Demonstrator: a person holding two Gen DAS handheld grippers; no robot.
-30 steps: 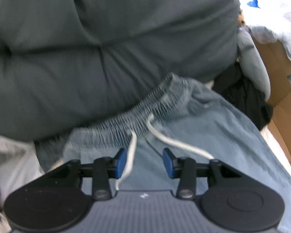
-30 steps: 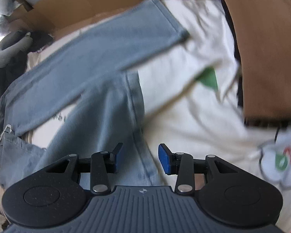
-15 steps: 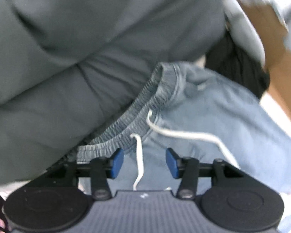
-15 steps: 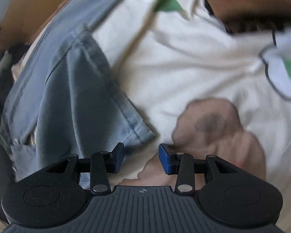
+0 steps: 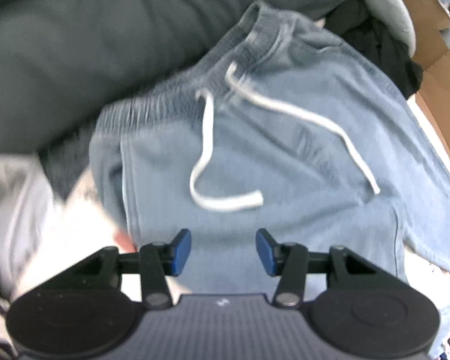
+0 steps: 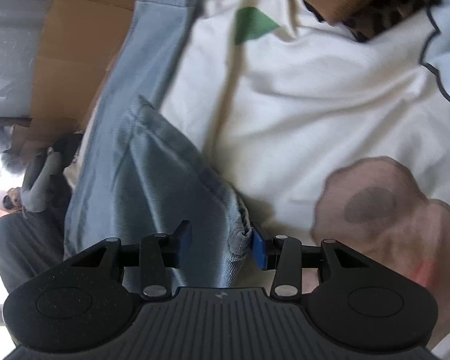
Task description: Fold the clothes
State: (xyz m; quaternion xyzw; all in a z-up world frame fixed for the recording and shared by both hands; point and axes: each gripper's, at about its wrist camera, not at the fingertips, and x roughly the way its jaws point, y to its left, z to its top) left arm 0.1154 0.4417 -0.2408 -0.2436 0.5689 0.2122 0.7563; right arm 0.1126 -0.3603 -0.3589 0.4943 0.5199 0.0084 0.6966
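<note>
Left wrist view: light blue trousers (image 5: 285, 156) spread just ahead of the left gripper (image 5: 223, 252), elastic waistband (image 5: 195, 90) at the far end, pressed against a dark grey cushion (image 5: 105, 30). White drawstring (image 5: 213, 162) lying loose in two strands across the front of the fabric. Jaws held apart over the cloth, nothing between the blue pads (image 5: 181, 252). White cloth (image 5: 30, 210) at lower left, brown cardboard (image 5: 435, 69) at right, black garment (image 5: 381, 48) beside it; all somewhat blurred.

Right wrist view: one trouser leg (image 6: 153, 165) running from the upper hem (image 6: 168, 0) down to the right gripper (image 6: 222, 249), lying across a white shirt (image 6: 300, 105) with a green patch (image 6: 252, 24) and a pinkish print (image 6: 375, 204). Bunched leg end sitting between the parted jaws, edge touching the right pad (image 6: 259, 252); not clamped as far as visible. Cardboard (image 6: 75, 45) behind at upper left.
</note>
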